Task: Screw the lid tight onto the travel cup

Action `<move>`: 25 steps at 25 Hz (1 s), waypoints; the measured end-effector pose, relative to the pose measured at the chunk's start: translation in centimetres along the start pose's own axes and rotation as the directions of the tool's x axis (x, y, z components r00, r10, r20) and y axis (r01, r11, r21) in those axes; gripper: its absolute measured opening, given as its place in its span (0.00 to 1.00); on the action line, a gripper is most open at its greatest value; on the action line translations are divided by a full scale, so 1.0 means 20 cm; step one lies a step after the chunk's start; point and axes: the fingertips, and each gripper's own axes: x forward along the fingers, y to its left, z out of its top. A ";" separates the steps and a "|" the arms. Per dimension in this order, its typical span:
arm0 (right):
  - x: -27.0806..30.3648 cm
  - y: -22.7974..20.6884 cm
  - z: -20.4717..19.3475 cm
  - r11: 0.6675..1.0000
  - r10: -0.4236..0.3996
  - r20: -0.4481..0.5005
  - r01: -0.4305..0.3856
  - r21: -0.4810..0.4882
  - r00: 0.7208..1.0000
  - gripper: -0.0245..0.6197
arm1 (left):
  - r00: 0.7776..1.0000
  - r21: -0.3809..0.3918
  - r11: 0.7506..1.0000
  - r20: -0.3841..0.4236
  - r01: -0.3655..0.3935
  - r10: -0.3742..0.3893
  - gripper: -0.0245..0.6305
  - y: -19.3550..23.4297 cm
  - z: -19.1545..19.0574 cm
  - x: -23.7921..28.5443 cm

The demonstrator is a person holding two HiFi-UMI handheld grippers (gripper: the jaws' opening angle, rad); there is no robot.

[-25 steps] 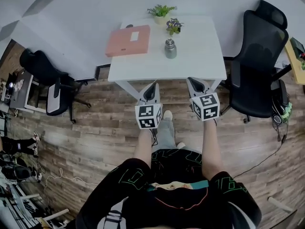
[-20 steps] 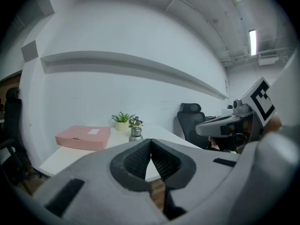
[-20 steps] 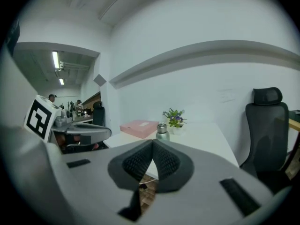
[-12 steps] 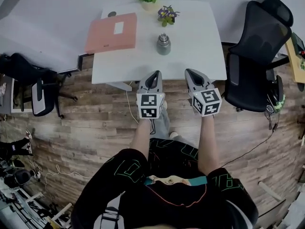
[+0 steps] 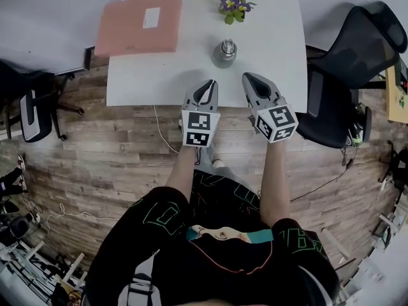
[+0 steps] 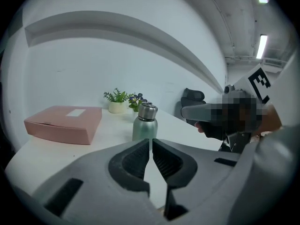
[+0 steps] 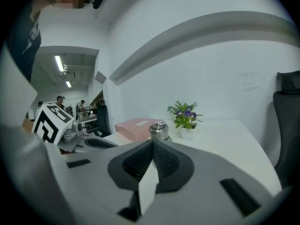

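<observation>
The travel cup, grey-green with a silver lid on top, stands upright in the middle of the white table. In the head view both grippers hover over the table's near edge, short of the cup and apart from it. My left gripper is to the cup's near left. Its jaws have just been opening by a hair, the tips nearly touching, nothing between them. My right gripper is shut and empty. The cup stands straight ahead of the left gripper. The right gripper half hides the cup.
A pink flat box lies on the table's far left. A small pot of purple flowers stands behind the cup. A black office chair is at the table's right, another chair at the left. Wooden floor lies below.
Both grippers have moved forward from over the floor to over the table's near edge, closer to the cup. The head view has shifted toward the table.
</observation>
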 end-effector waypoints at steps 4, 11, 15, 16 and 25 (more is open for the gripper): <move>0.12 0.00 0.03 0.996 0.059 -0.044 -0.062 -0.060 0.997 0.12 | 0.999 0.003 0.999 -0.020 0.046 -0.046 0.10 0.07 -0.02 0.09; 0.26 -0.02 0.08 0.988 0.091 -0.102 -0.103 -0.118 0.991 0.26 | 0.987 0.039 0.987 -0.038 0.155 -0.153 0.26 0.12 -0.03 0.25; 0.32 -0.04 0.09 0.974 0.103 -0.167 -0.133 -0.184 0.981 0.36 | 0.975 0.090 0.972 -0.061 0.218 -0.213 0.39 0.13 -0.02 0.34; 0.33 -0.04 0.10 0.972 0.103 -0.177 -0.137 -0.193 0.979 0.37 | 0.972 0.097 0.968 -0.066 0.233 -0.227 0.42 0.12 -0.02 0.36; 0.41 -0.03 0.11 0.954 0.117 -0.244 -0.177 -0.242 0.963 0.40 | 0.940 0.176 0.924 -0.081 0.341 -0.332 0.54 0.09 0.02 0.48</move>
